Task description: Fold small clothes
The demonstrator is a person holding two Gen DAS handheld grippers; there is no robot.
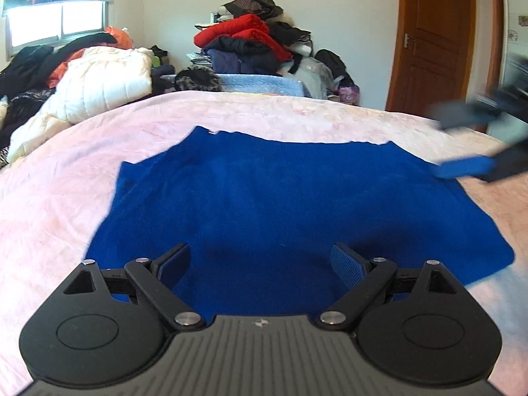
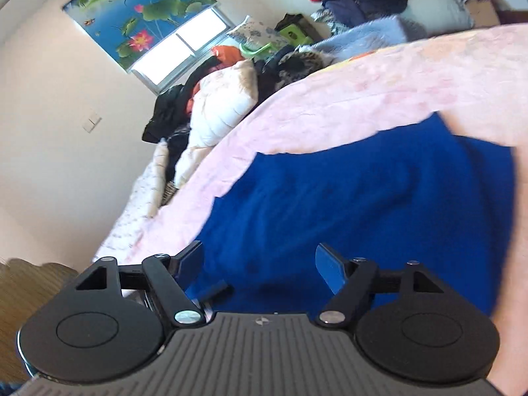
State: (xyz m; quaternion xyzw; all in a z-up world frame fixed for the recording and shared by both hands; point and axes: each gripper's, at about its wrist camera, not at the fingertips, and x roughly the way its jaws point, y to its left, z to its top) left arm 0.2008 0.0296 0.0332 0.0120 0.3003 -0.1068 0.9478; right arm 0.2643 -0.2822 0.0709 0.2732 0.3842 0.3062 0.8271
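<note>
Left wrist view, left to right: white quilted puffer jacket [image 1: 99, 79] heaped at the far left edge of the bed, then the pale pink bedspread [image 1: 49, 198] with the royal-blue knit garment [image 1: 280, 204] spread flat on it, mid-bed. Pile of red and dark clothes [image 1: 254, 43] stacked behind the bed, brown wooden door [image 1: 439, 39] beyond. Left gripper [image 1: 260, 269] sits over the garment's near edge, jaws spread wide, nothing between the pads, blue fabric visible straight through the gap. Right gripper [image 1: 468, 142] comes in at the garment's far right corner, motion-blurred; its fingers look apart here.

Right wrist view confirms: right gripper [image 2: 259, 269] jaws wide apart, empty, hovering above the blue cloth, camera rolled hard so the bed reads tilted. Whether either gripper touches the fabric, can't tell.

Judgement: no grasp made yet, the fold hasn't started.

Risks:
- Soft bedspread under soft knit: a deep pinch could grab the pink cover along with the garment and drag both.
- Pinching only one layer at the edge would likely peel the layers apart instead of folding.
- Uneven lift between the two grippers, given the right one's tilt, would skew the crease.
</note>
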